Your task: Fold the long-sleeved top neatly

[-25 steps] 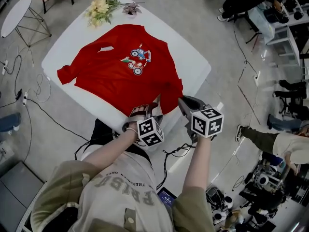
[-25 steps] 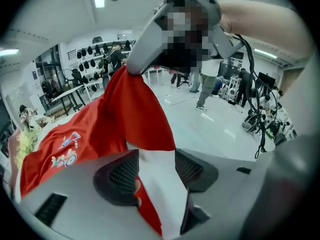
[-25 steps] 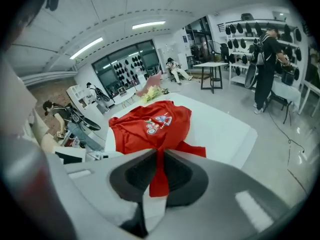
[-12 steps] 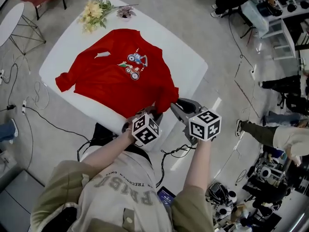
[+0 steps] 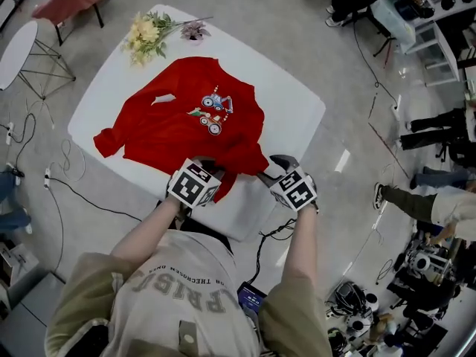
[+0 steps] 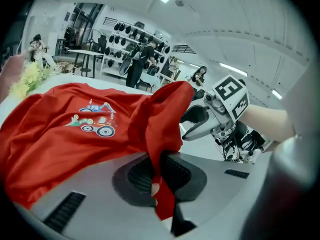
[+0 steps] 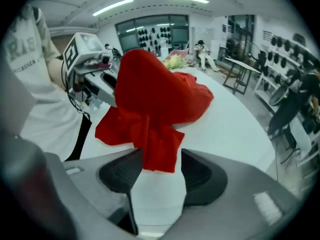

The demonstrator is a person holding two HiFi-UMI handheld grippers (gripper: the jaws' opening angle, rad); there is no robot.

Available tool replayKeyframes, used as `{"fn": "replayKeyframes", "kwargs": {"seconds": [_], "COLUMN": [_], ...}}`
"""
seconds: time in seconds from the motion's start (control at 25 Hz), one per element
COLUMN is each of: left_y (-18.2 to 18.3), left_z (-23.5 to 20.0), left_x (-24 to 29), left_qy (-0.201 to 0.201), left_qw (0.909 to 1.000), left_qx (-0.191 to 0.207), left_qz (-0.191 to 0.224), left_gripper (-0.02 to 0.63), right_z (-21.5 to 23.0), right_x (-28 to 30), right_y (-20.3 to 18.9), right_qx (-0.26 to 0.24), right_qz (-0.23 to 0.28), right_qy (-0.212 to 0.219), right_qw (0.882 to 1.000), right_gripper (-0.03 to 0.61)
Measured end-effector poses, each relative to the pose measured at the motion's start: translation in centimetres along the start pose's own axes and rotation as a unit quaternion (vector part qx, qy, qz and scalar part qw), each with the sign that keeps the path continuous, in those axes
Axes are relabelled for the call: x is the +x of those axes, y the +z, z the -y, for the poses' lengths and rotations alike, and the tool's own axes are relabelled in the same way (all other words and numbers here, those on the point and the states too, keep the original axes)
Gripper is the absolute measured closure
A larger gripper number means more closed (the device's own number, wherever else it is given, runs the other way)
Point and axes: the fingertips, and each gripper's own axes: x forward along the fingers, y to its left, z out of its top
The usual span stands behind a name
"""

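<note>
Currently the red top (image 5: 178,121) lies front-up on the white table (image 5: 294,99), tractor print showing, one sleeve stretched out to the left edge. Its near corner is pulled up into a bunched peak between the two grippers.

Left gripper (image 6: 157,173): jaws clamped on a narrow strip of the red cloth, with a short tail hanging out below the pads.

Right gripper (image 7: 157,171): jaws have just been opening. They stand apart with a fold of the same cloth hanging between them, and the pads are not pressing on it. The left pad may brush the fabric, but the view is too distorted to be sure.

Risks, as judged:
- The left bite looks thin, so a sideways pull could strip the cloth out of the pads.
- The right side is unsupported. If the left gripper lifts alone, the bunch would sag and the fold line would run crooked.
- The cloth is crumpled at the peak, and laying it down as it is would trap creases.
- This work sits close to the near table edge, where loose fabric could slide off.
- The flowers (image 5: 149,32) lie just beyond the collar, and dragging the top that way could catch them.
</note>
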Motion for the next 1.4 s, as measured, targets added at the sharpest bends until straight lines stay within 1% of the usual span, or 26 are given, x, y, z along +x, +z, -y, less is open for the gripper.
{"fn": "replayKeyframes", "kwargs": {"seconds": [0.08,0.12,0.16,0.2,0.24,0.32,0.36,0.44,0.52,0.56,0.64,0.68,0.72,0.8,0.84,0.88,0.92,1.0,1.04,1.12,1.16,1.2,1.24,1.28,1.36,1.4], "left_y": [0.3,0.4,0.6,0.8,0.9,1.3,1.5,1.7,1.5,1.4,0.7,0.2,-0.4,-2.0,-2.9,-3.9,-5.0,-7.1,-8.0,-9.7,-10.4,-10.8,-11.0,-11.2,-11.6,-12.0], "left_z": [-0.4,-0.6,-0.8,-1.0,-1.1,-1.4,-1.4,-1.7,-2.1,-2.2,-2.3,-2.3,-2.1,-1.6,-1.3,-1.1,-1.0,-0.9,-1.0,-1.0,-0.9,-0.7,-0.7,-0.6,-0.4,-0.3], "left_x": [-0.2,-0.2,-0.2,-0.2,-0.2,-0.2,-0.2,-0.3,-0.4,-0.4,-0.4,-0.5,-0.6,-1.3,-1.7,-2.2,-2.6,-2.7,-2.4,-1.6,-1.4,-1.4,-1.4,-1.6,-2.2,-2.7], "left_qy": [-0.002,-0.004,-0.007,-0.009,-0.01,-0.012,-0.013,-0.012,-0.01,-0.01,-0.012,-0.014,-0.017,-0.024,-0.026,-0.026,-0.025,-0.017,-0.012,-0.009,-0.011,-0.012,-0.013,-0.014,-0.023,-0.031], "left_qw": [1.0,1.0,0.9999,0.9999,0.9999,0.9999,0.9999,0.9999,0.9999,0.9998,0.9989,0.9978,0.996,0.9898,0.9847,0.9778,0.969,0.9468,0.9357,0.918,0.9123,0.9088,0.9074,0.9077,0.9115,0.9126], "left_qx": [-0.003,-0.005,-0.009,-0.012,-0.013,-0.01,-0.008,-0.003,0.006,0.012,0.032,0.048,0.067,0.115,0.146,0.18,0.216,0.286,0.314,0.349,0.358,0.363,0.365,0.364,0.353,0.347], "left_qz": [-0.002,-0.002,-0.001,-0.001,0.0,0.0,-0.001,-0.002,-0.01,-0.016,-0.033,-0.044,-0.056,-0.08,-0.092,-0.104,-0.118,-0.146,-0.16,-0.188,-0.199,-0.206,-0.208,-0.208,-0.21,-0.214], "left_gripper": [0.586,0.586,0.588,0.588,0.588,0.588,0.587,0.586,0.586,0.586,0.583,0.573,0.541,0.441,0.409,0.385,0.368,0.356,0.356,0.356,0.358,0.37,0.399,0.436,0.521,0.548], "right_z": [-1.5,-2.2,-2.9,-3.4,-3.6,-3.2,-2.9,-2.6,-2.8,-3.0,-3.6,-3.9,-4.2,-5.0,-5.5,-5.9,-6.4,-7.5,-8.0,-8.9,-9.4,-9.8,-10.3,-10.7,-11.5,-11.8], "right_x": [0.9,1.3,1.7,2.1,2.6,3.6,3.7,3.5,2.6,2.0,0.7,0.0,-0.8,-2.4,-3.3,-4.2,-5.1,-6.6,-7.2,-8.1,-8.6,-9.0,-9.5,-10.1,-11.2,-11.8], "right_y": [1.2,1.5,1.5,1.2,0.8,-0.3,-0.8,-1.1,-0.9,-0.9,-1.1,-1.3,-1.7,-2.6,-3.1,-3.6,-4.0,-4.8,-5.2,-5.6,-5.7,-5.7,-5.6,-5.6,-5.6,-5.5], "right_qx": [-0.026,-0.033,-0.04,-0.05,-0.064,-0.089,-0.092,-0.073,-0.029,-0.003,0.051,0.074,0.094,0.135,0.155,0.174,0.191,0.221,0.234,0.259,0.269,0.279,0.286,0.293,0.304,0.308], "right_qz": [-0.013,-0.022,-0.035,-0.051,-0.07,-0.104,-0.114,-0.112,-0.092,-0.082,-0.059,-0.048,-0.038,-0.017,-0.005,0.006,0.016,0.033,0.041,0.057,0.063,0.07,0.075,0.081,0.091,0.096], "right_qy": [0.028,0.045,0.059,0.067,0.066,0.048,0.038,0.032,0.041,0.05,0.068,0.072,0.072,0.067,0.063,0.057,0.051,0.036,0.029,0.015,0.008,0.003,-0.002,-0.007,-0.017,-0.022], "right_qw": [0.999,0.998,0.997,0.995,0.993,0.989,0.988,0.991,0.994,0.995,0.995,0.994,0.992,0.988,0.986,0.983,0.98,0.974,0.971,0.964,0.961,0.958,0.955,0.953,0.948,0.946], "right_gripper": [0.35,0.336,0.247,0.241,0.241,0.247,0.255,0.368,0.48,0.506,0.515,0.517,0.518,0.518,0.518,0.518,0.518,0.518,0.518,0.518,0.518,0.518,0.518,0.518,0.518,0.518]}}
